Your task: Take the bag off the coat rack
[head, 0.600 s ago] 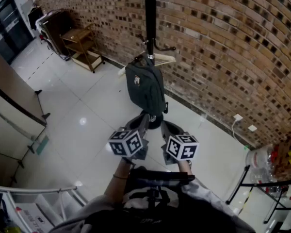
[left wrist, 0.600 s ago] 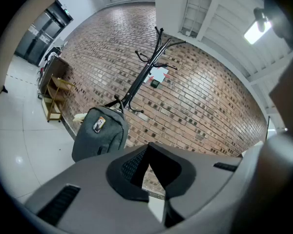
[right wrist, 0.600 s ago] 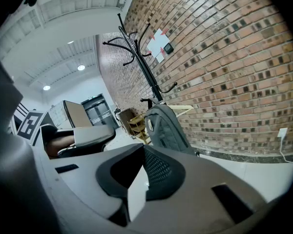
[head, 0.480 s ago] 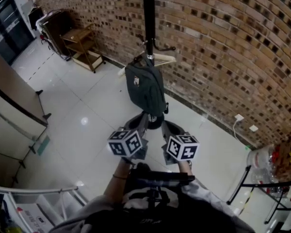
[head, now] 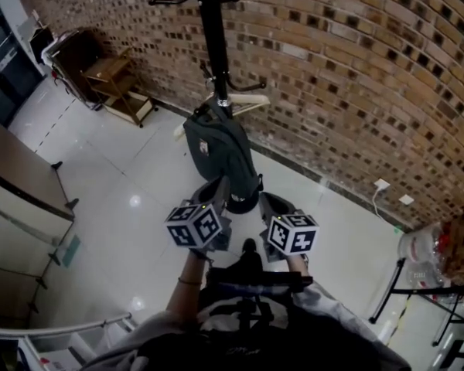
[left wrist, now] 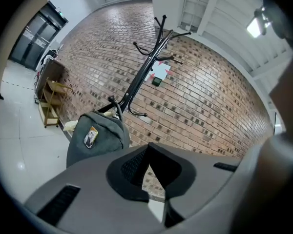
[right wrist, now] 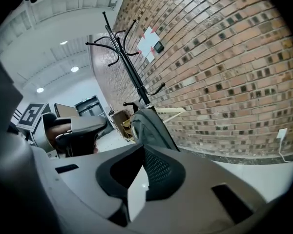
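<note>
A dark grey-green bag (head: 216, 149) hangs from a low hook of the black coat rack (head: 213, 52) by the brick wall. Both grippers are held side by side just short of the bag's bottom, touching nothing. My left gripper (head: 219, 188) is shut and empty; in the left gripper view its tips (left wrist: 149, 147) meet below the bag (left wrist: 97, 135) and the rack (left wrist: 142, 74). My right gripper (head: 269, 203) also looks shut and empty; in the right gripper view its tips (right wrist: 142, 149) meet under the bag (right wrist: 154, 126), with the rack (right wrist: 129, 67) behind.
A pale wooden hanger (head: 243, 103) hangs behind the bag. A wooden shelf cart (head: 116, 83) stands at the back left, a counter (head: 15, 176) at the left. A wall socket (head: 381, 185) and a black stand with bottles (head: 421, 253) are at the right. The rack's round base (head: 240, 201) lies between the grippers.
The rack and bag have shifted left and a little down in the head view. Both grippers have stayed shut, side by side, below the bag.
</note>
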Demonstrator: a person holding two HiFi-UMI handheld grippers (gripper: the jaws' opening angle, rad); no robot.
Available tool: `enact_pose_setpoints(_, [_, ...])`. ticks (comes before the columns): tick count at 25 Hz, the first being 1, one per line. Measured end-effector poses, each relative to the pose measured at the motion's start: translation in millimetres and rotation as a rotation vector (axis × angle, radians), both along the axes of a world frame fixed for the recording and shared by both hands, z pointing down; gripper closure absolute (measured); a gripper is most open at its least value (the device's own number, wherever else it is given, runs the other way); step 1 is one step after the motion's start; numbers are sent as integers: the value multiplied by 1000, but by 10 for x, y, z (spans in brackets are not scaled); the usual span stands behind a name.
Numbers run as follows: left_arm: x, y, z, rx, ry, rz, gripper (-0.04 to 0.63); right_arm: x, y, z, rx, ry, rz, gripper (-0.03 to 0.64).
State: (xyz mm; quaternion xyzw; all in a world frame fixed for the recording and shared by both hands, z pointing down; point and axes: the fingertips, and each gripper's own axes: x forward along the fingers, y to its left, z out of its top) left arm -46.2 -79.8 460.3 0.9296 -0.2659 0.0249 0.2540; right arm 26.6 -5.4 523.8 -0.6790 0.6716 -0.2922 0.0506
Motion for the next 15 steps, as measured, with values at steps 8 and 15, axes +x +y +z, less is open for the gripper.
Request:
enact_pose_setpoints(8, [315, -966, -177, -2, 13, -75, 559, 534, -728, -129, -12, 8, 18, 609])
enact_pose_setpoints(15, [538, -1667, -178, -20, 7, -106, 506, 767, -1348, -202, -14, 27, -9, 609])
